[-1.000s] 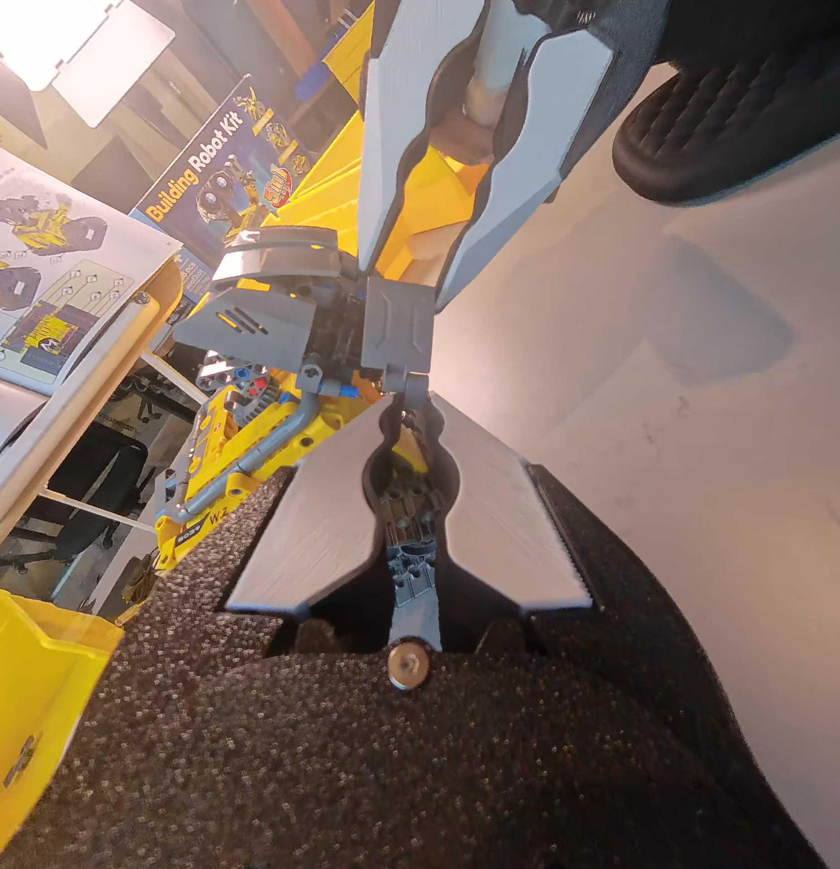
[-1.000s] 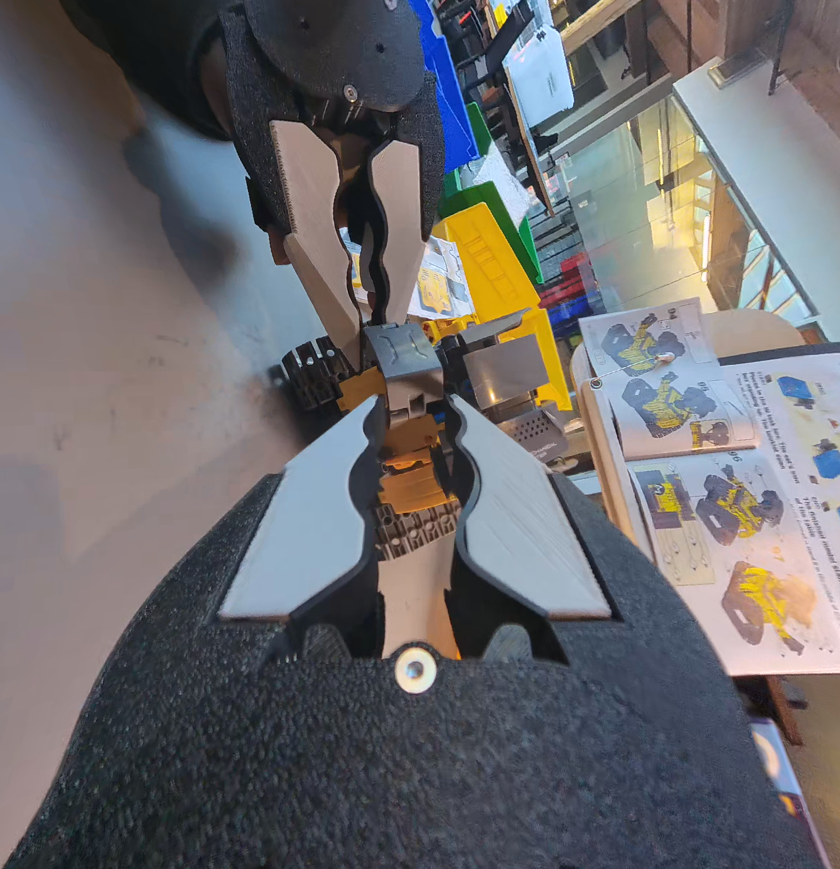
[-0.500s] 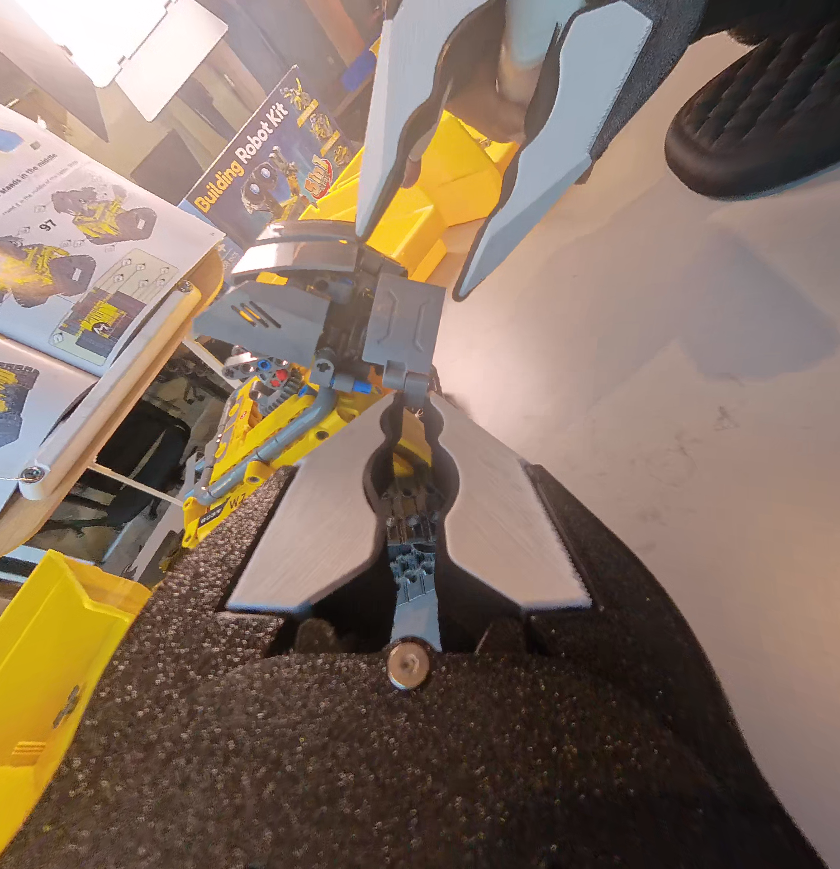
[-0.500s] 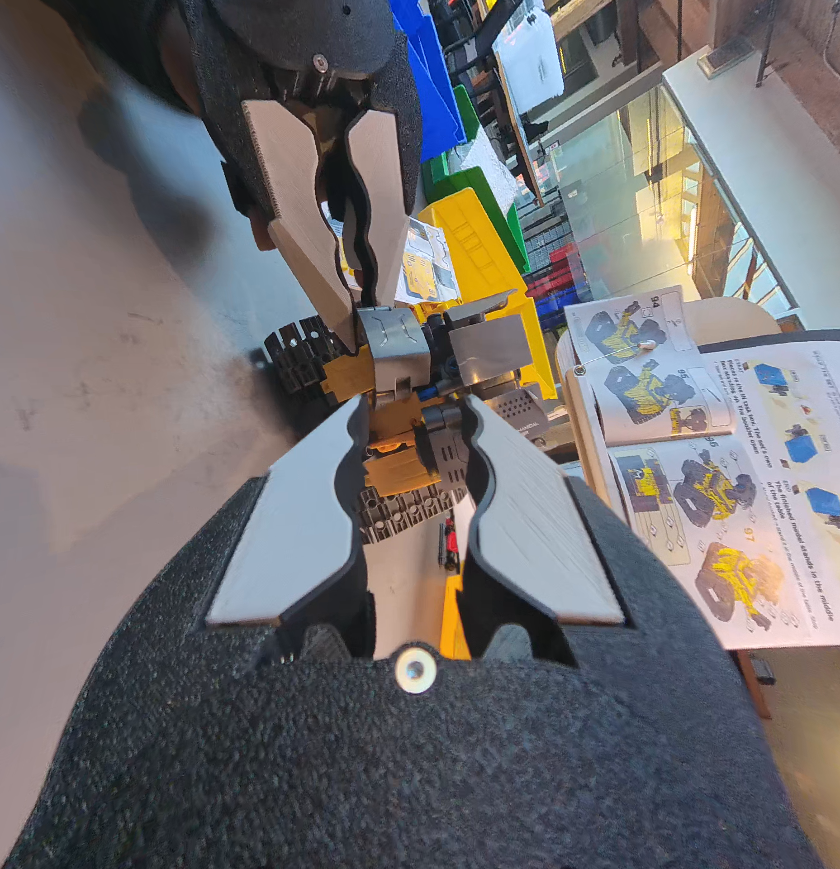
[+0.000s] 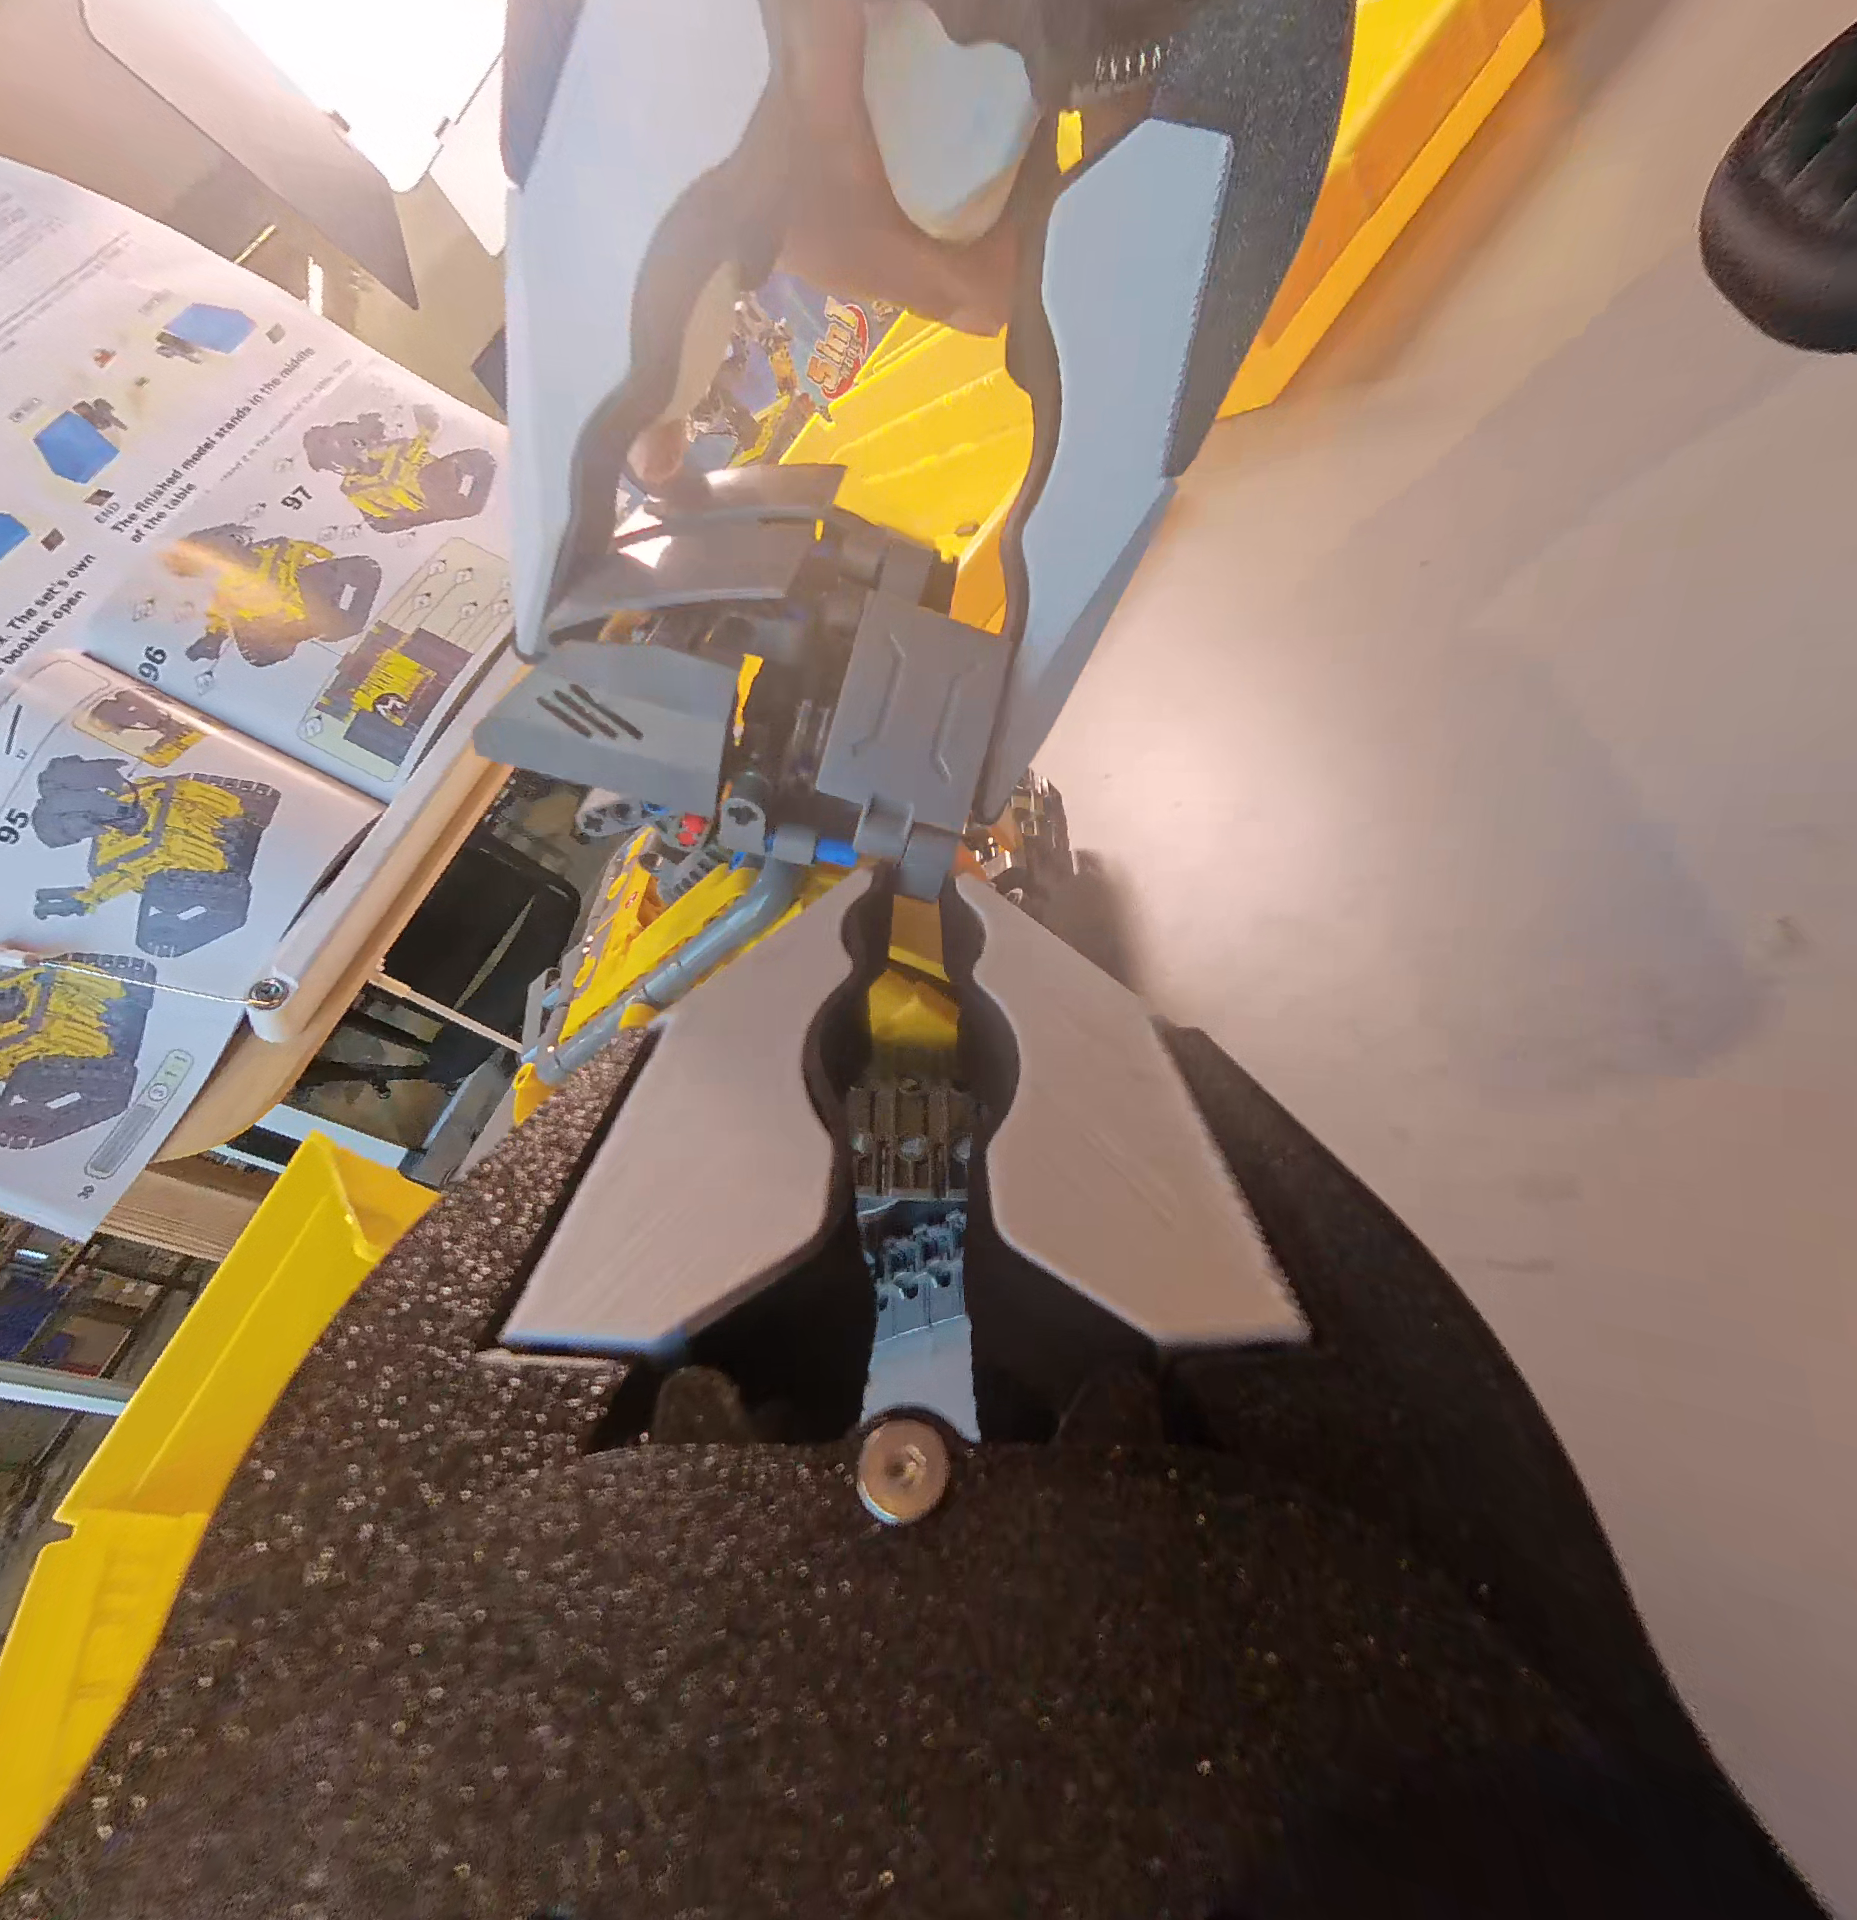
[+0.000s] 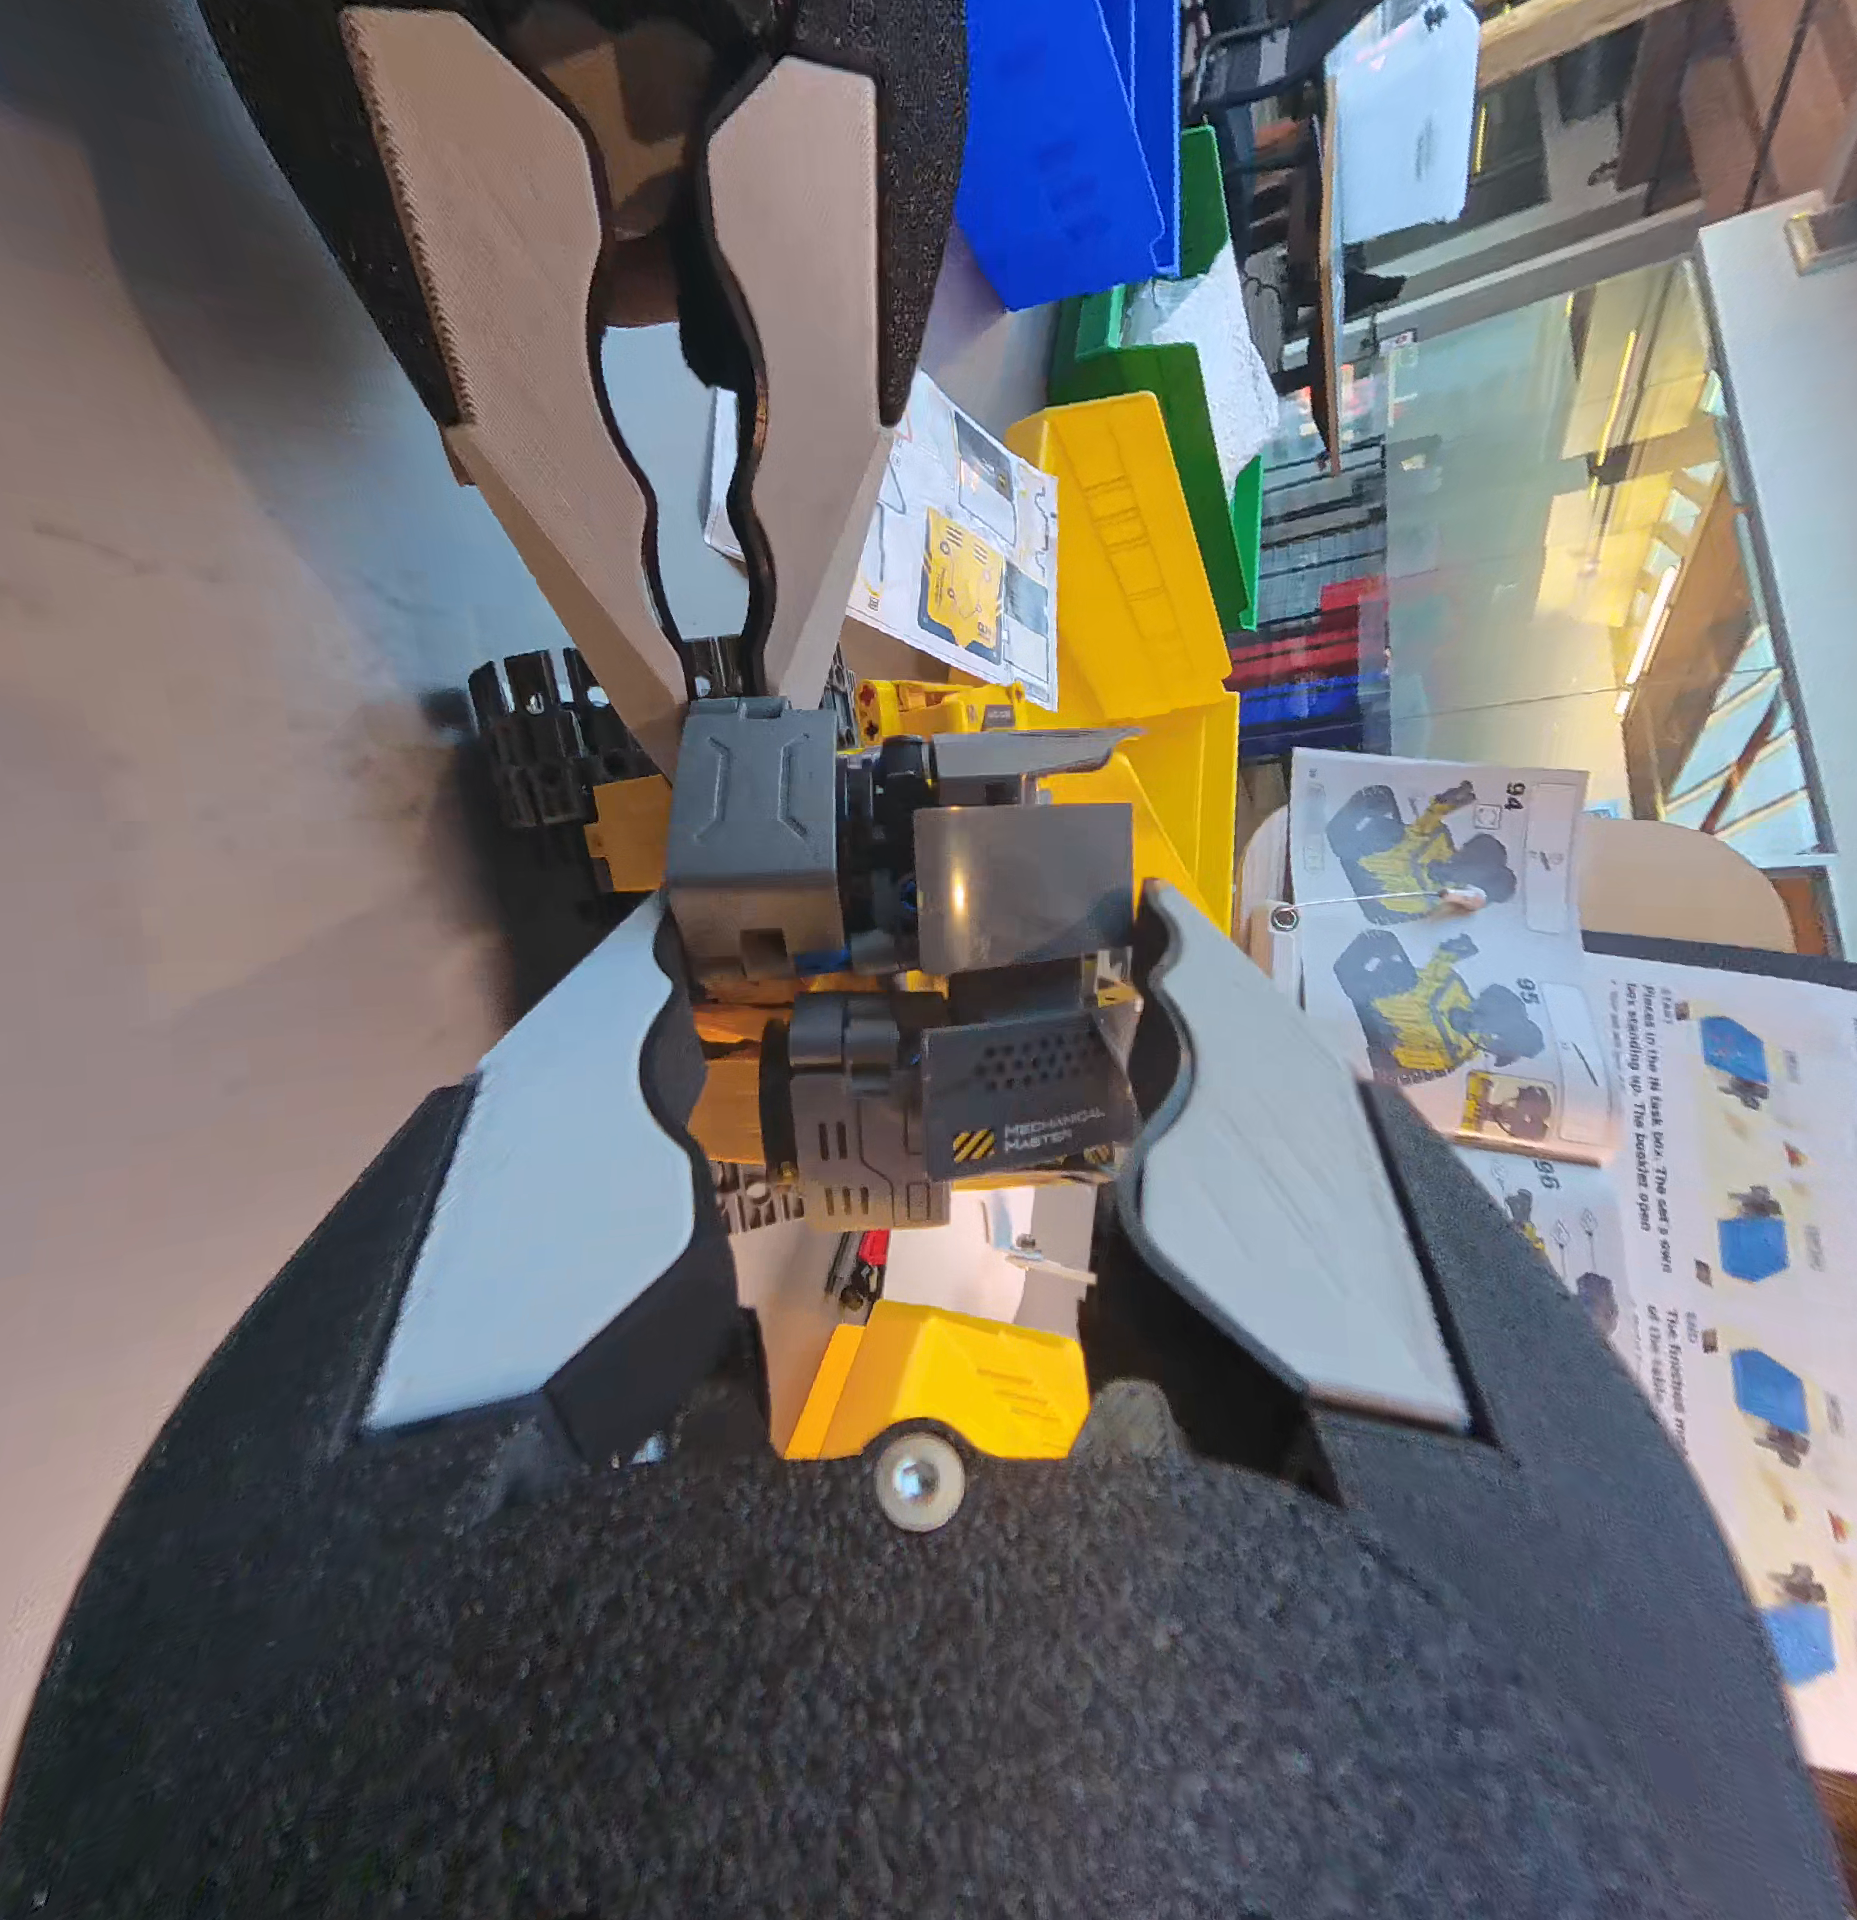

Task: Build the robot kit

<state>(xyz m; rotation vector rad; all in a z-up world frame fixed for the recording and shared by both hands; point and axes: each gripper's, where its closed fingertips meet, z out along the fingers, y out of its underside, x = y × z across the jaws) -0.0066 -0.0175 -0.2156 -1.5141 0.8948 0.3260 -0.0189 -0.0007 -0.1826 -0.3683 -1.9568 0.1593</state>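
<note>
A yellow and grey toy brick model of a tracked machine (image 6: 758,831) is held between the 2 grippers, close over the pale grey table top (image 6: 176,727); whether its black track (image 6: 534,748) rests on the table cannot be told. The left gripper (image 5: 908,894) is clenched on a narrow yellow and grey part at the model's lower end, with only a thin gap between the fingers. The right gripper (image 6: 903,925) is spread wide, its jaws standing on either side of the grey cab panels; whether the pads press on them cannot be told. Since the model appears to be carried by 1 narrow grip, it is judged that it could pivot or sag there, and a pressed-on piece could be pulled apart from the rest. If the wide jaws are brought in unevenly, the hinged grey panels could be pushed askew or snapped off, and the thin grey hose (image 5: 716,935) along the yellow side could be caught. Loose pieces could be scattered over the table edge. An open instruction booklet (image 6: 1423,935) is propped on a wooden stand just beside the model. A yellow plastic bin (image 5: 176,1403) is seen at the lower left of the left wrist view, its inside hidden. Beyond the model, a 2nd yellow bin (image 6: 1132,582), a green bin (image 6: 1184,416) and a blue bin (image 6: 1059,135) are stacked close together; their contents cannot be seen.
</note>
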